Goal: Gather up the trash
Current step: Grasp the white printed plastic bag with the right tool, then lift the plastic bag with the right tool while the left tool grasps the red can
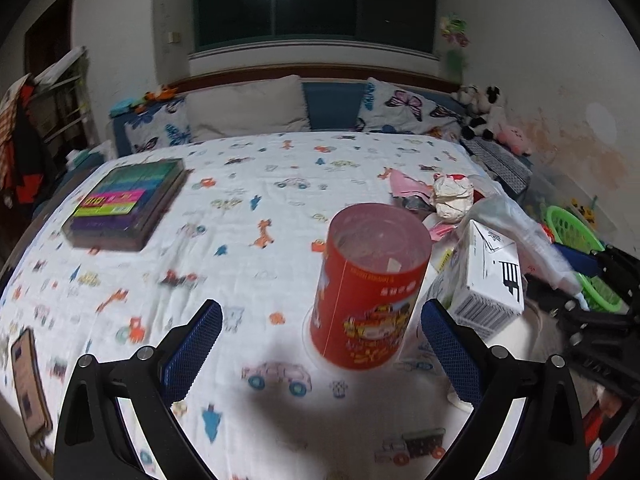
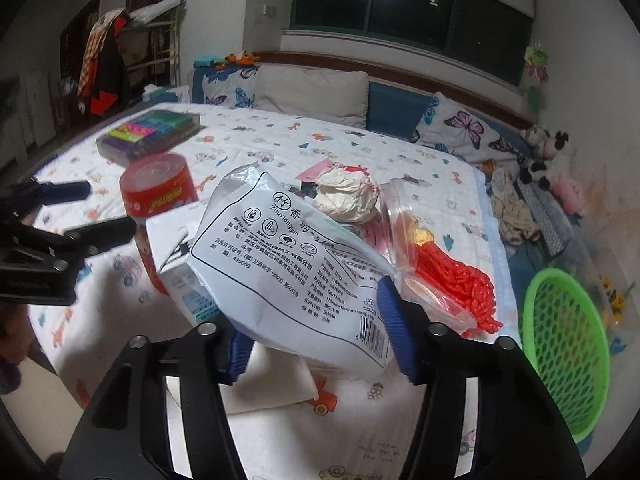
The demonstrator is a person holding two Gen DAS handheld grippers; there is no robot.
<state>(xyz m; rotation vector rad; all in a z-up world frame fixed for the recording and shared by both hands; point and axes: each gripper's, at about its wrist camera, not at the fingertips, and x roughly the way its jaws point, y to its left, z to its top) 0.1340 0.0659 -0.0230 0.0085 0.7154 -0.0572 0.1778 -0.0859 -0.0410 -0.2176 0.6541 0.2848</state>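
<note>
Two grippers over the bed, and the right gripper [image 2: 320, 344] has the action: its blue pads sit either side of a white printed plastic bag [image 2: 288, 264], pinching its lower end so the bag stands up off the patterned sheet [image 2: 424, 148]. Just behind the bag on its left, a white carton [image 2: 176, 248] leans against it, and beside that the red canister [image 2: 160, 192] stands upright with its clear top catching the light. The left gripper [image 1: 320, 352] hangs over the sheet with fingers spread wide and nothing between them; the red canister is just ahead of it, a little toward its right finger, not touched. To the right of the bag lies a clear packet of red pieces [image 2: 452, 276], partly tucked under it. Further back a crumpled white paper ball [image 2: 348, 196] sits on the pile, with a pink scrap [image 2: 316, 168] just behind it. Off the bed's right edge, a green mesh basket [image 2: 568, 348]. Far across the sheet, a dark boxed set with bright labels [image 2: 148, 132], then the pillows [image 2: 312, 92] at the headboard
</note>
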